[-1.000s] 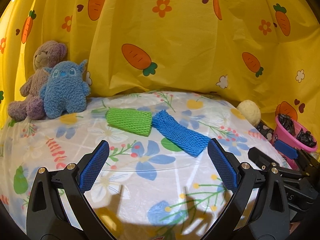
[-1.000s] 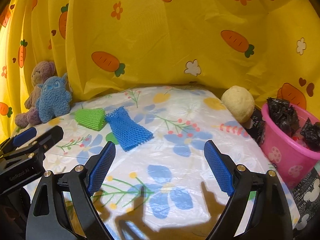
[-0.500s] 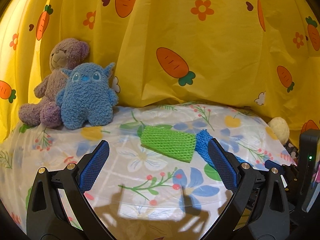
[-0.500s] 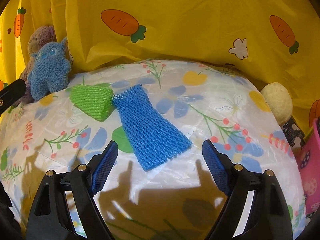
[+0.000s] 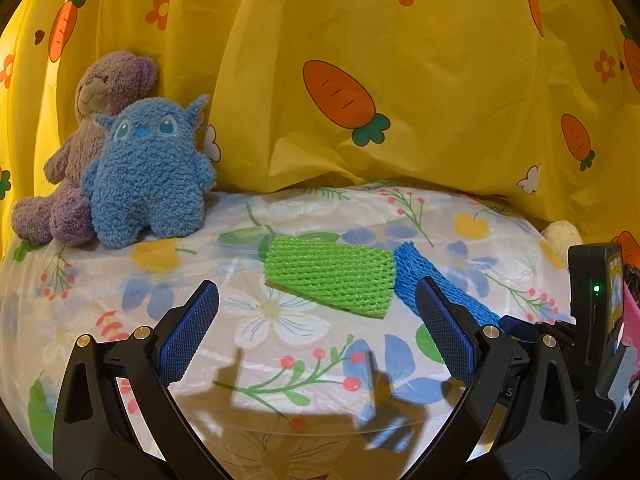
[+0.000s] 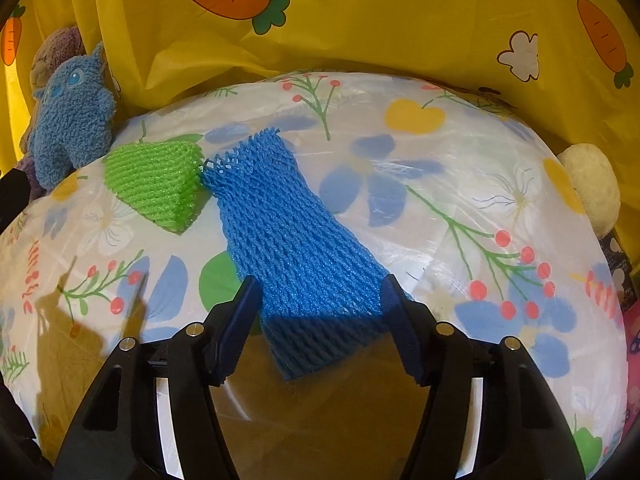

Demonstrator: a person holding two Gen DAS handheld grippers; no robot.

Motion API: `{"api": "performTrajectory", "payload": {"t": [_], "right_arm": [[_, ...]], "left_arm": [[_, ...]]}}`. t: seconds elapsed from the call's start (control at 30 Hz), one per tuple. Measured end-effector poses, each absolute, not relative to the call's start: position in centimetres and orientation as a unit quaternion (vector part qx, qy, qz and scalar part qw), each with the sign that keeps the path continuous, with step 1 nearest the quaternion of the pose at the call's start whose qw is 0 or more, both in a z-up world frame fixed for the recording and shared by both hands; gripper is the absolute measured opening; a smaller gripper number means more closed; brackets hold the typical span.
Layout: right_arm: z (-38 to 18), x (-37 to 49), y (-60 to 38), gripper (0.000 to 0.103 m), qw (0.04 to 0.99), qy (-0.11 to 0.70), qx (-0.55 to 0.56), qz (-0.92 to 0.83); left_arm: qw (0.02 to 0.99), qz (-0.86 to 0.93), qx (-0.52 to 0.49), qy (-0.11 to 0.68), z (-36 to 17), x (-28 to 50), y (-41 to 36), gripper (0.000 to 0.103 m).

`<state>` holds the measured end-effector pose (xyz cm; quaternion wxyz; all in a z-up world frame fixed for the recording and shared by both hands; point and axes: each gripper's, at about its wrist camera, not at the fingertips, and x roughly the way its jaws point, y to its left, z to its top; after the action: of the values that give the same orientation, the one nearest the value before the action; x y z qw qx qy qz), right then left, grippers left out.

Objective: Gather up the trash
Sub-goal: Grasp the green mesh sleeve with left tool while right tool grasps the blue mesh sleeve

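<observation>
blue foam net (image 6: 296, 240), green foam net (image 5: 332, 278): two.

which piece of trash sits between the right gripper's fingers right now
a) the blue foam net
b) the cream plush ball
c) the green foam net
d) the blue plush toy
a: in the right wrist view the near end of the blue foam net lies between the closing jaws of the right gripper, while the green foam net lies off to the side, beyond them.
</observation>
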<state>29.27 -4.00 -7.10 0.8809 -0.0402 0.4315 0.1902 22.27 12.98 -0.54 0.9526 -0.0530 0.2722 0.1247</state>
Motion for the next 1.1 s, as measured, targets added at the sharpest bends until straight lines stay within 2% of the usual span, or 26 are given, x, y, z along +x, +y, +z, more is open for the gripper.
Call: {"api": "performTrajectory", "payload": {"t": [0.13,0.2,0.27,0.33,0.77,0.97,1.1], "right_arm": [[-6.9,29.3,-4.0,0.041,0.88,0.43,-0.034,0.2],[-6.8,29.3,-3.9,0.031,0.879,0.429,-0.032,0.207],[-6.8,29.2,-3.9,0.017,0.876,0.429,-0.031,0.216],[-6.8,29.1,-3.9,0.013,0.877,0.426,-0.029,0.219],[-4.1,26.9,-9.6,0.012,0.919,0.357,0.023,0.166],[-3.6,26.3,-11.0,0.012,0.921,0.35,0.032,0.171],[-3.4,25.9,-11.5,0.012,0.921,0.345,0.034,0.176]], "left_arm": [[0.95,0.117,-0.062,0.282,-1.1,22.6,13.2,0.097],[0.95,0.115,-0.061,0.284,-1.2,22.6,13.1,0.097],[0.949,0.112,-0.062,0.287,-1.4,22.7,13.2,0.097],[0.948,0.108,-0.064,0.291,-1.6,22.7,13.3,0.097],[0.948,0.101,-0.051,0.299,-0.3,23.9,13.2,0.097],[0.937,0.103,-0.048,0.329,-2.1,28.0,14.0,0.096],[0.926,0.104,-0.037,0.361,-3.8,30.7,14.4,0.091]]}}
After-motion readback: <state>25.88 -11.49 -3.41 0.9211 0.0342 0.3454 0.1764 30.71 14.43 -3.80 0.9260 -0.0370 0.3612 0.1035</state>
